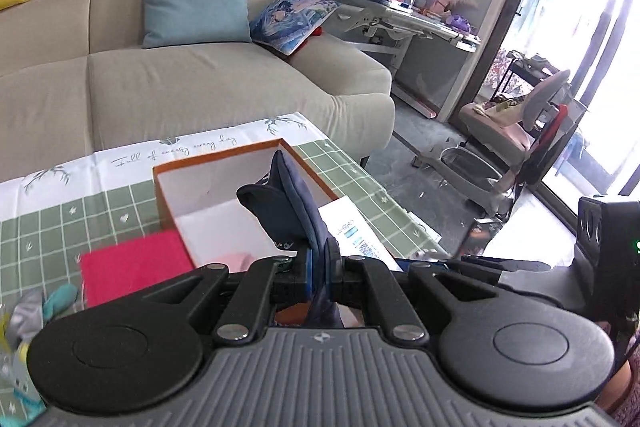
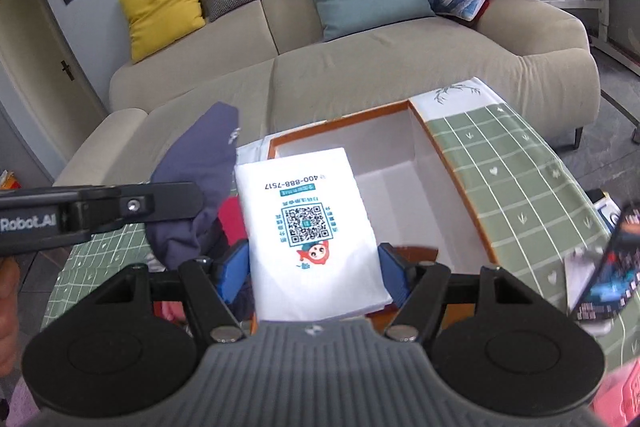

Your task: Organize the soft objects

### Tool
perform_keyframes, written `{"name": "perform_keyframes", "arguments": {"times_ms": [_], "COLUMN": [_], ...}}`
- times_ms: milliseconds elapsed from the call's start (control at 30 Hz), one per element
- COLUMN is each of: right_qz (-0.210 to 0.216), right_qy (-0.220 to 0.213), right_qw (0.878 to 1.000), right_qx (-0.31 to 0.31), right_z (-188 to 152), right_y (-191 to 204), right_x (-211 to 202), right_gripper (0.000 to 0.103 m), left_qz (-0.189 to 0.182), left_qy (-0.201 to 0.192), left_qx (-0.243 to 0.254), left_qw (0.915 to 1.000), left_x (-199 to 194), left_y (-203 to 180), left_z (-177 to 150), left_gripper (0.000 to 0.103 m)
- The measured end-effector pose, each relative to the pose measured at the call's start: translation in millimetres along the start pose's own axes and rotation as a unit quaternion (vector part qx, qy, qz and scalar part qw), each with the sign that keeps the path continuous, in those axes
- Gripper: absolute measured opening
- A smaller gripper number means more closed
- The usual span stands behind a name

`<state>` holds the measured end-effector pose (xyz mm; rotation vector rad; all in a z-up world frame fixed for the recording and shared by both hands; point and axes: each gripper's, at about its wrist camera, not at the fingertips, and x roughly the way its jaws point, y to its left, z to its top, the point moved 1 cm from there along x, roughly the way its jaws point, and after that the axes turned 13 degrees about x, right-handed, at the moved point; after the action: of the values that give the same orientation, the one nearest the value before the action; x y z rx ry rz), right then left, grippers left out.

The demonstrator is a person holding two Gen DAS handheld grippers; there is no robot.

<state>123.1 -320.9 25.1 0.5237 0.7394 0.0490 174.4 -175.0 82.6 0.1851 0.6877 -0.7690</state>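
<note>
Over orange box (image 1: 172,187): left hand-held gripper (image 1: 319,269) clamps navy cloth (image 1: 288,203) (lower end hidden); right hand-held gripper (image 2: 314,267) grips white packet (image 2: 308,227).

The orange-rimmed white cardboard box (image 2: 448,167) is open on top, its far half bare; a navy fabric piece (image 2: 200,187) and white printed packet (image 2: 308,227) crowd its near side.

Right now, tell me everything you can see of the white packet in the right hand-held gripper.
The white packet is a flat, soft-looking rectangular pack in glossy white wrap, printed with a phone number, a QR code and a small red cartoon figure, all upside down in the right wrist view. The right hand-held gripper clamps it at its near end, a blue pad on each long edge. It points out over the open orange box, roughly level. A navy cloth hangs beside it.
</note>
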Motion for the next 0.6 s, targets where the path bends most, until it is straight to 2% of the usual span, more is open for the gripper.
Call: {"name": "perform_keyframes", "arguments": {"times_ms": [267,600], "right_qz": [-0.024,-0.071], "right_qy": [0.029,0.096], "right_qw": [0.999,0.991], "right_qx": [-0.015,-0.064], "right_z": [43.9,71.2], "right_y": [-13.0,-17.4], "right_x": [78.0,184.4], "right_gripper": [0.068,0.068], "left_qz": [0.011,0.036], "left_qy": [0.048,0.114], "left_qx": [-0.019,-0.028], "left_qw": [0.9986,0.9924], "left_x": [70.8,142.5], "left_y": [43.3,92.1], "left_z": [22.0,21.8], "left_gripper": [0.005,0.005]}}
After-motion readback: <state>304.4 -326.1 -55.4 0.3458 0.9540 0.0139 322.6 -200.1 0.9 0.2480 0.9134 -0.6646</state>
